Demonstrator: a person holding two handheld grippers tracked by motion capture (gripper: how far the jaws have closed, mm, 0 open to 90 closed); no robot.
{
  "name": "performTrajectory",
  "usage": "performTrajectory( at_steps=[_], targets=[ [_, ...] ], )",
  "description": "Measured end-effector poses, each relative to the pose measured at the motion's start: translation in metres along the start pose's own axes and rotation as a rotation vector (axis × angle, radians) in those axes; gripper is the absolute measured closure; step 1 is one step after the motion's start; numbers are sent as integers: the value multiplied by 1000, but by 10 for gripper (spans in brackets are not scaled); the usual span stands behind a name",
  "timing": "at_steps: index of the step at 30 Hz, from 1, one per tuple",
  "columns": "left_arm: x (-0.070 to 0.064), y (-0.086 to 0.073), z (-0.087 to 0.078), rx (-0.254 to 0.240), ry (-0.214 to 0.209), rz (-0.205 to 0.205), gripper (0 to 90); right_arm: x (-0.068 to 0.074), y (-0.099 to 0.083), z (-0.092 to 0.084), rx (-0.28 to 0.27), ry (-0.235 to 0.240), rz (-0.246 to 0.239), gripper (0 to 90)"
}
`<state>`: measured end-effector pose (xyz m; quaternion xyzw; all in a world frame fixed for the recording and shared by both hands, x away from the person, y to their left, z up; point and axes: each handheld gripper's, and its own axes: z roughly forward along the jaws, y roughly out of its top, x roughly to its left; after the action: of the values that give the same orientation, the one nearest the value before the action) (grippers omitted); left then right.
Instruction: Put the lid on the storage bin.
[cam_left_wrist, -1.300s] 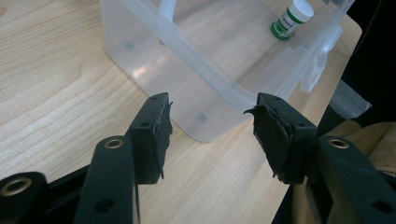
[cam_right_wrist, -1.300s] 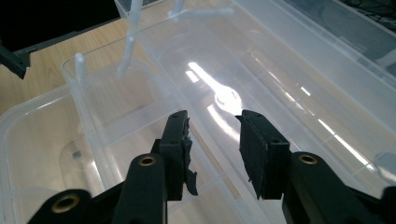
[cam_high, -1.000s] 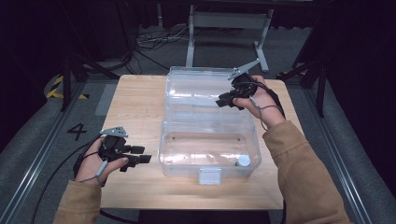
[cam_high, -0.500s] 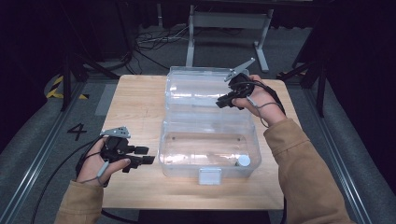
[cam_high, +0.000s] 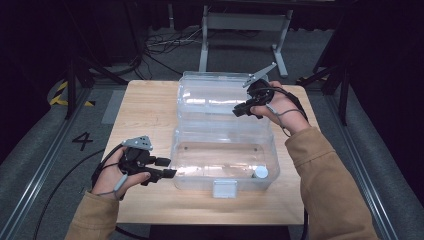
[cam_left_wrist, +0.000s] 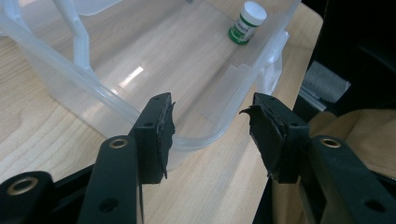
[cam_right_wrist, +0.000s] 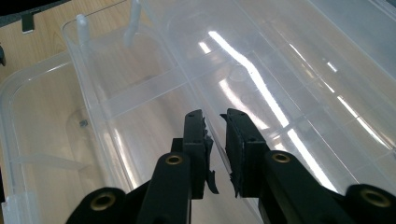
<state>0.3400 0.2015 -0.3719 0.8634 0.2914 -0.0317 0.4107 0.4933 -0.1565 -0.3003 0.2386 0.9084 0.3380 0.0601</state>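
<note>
Barely moved since a second ago, both hands pretty much parked. Nearest: left gripper (cam_high: 161, 167) spread wide, empty, hovering at the corner of the clear plastic box (cam_high: 225, 155). Small white-capped bottle (cam_high: 260, 173) standing inside, near the front right corner. Farther back: right gripper (cam_high: 243, 109) narrowed around the flipped-back lid (cam_high: 210, 95) edge. Probably about to swing it shut; needs a steady base first.

Bottle (cam_left_wrist: 247, 22) label print too small to read; bin (cam_right_wrist: 56, 140) cut off by frame edges.
</note>
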Motion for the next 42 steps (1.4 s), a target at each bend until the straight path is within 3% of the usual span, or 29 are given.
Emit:
performTrajectory(
  at_steps=[7, 14, 23, 42],
  targets=[
    [-4, 9, 7, 44, 29, 67, 538, 4, -1, -2, -2, -3, -1, 787],
    [-5, 17, 10, 72, 53, 101, 600, 8, -1, -4, -2, -2, -3, 789],
    [-12, 28, 25, 161, 20, 150, 657, 16, -3, -9, 2, -1, -21, 792],
    [-19, 41, 63, 299, -47, 271, 653, 27, -8, -16, -1, 5, -25, 794]
  ],
)
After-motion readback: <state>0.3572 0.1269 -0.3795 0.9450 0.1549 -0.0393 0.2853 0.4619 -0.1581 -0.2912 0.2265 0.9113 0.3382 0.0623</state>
